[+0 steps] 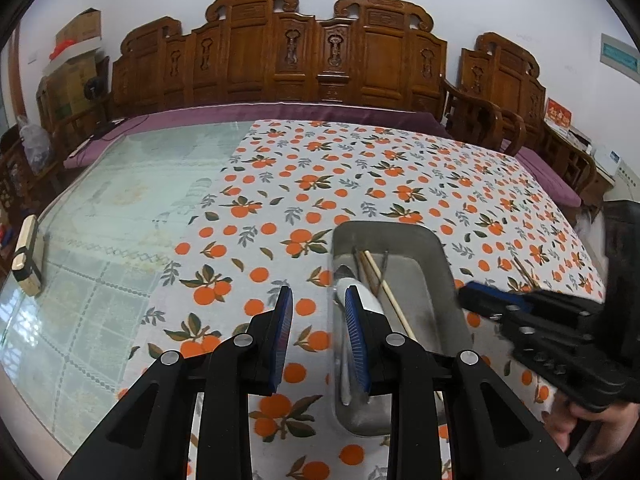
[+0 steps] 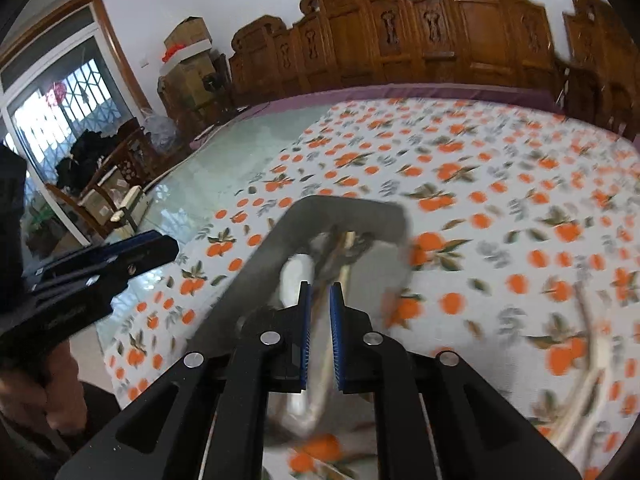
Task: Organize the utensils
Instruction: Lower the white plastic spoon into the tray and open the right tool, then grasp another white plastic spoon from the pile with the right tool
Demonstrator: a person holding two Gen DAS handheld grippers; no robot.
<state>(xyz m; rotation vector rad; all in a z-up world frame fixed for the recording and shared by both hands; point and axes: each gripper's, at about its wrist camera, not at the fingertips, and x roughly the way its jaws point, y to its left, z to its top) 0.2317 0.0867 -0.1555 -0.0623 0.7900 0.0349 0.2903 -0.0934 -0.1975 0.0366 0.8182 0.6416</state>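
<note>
While I am looking down my left gripper (image 1: 318, 336), its blue pads are standing apart with nothing pressed between them: the left pad is hanging over the orange-print tablecloth (image 1: 280, 184), and the right pad is sitting just inside the near left wall of the grey metal tray (image 1: 444, 276). The tray is lying lengthwise on the cloth, running away from me. Inside it I am seeing a white-handled utensil (image 1: 372, 300) along the left side, partly hidden behind my right pad, and a pair of chopsticks (image 1: 386, 286) angled down the middle. At the far end something thin and dark is leaning there too, but I cannot tell what it is.

My right gripper (image 2: 319, 332) is hovering over the same tray from its other side, and that view is blurring badly. Its pads are standing only a narrow gap apart; blurred metal shows through the gap, but I am not seeing them pressing on anything. More utensils (image 2: 588, 344) are lying on the cloth to the right of the tray, too smeared to name. A hand (image 1: 576, 424) is gripping the right tool's handle.
</note>
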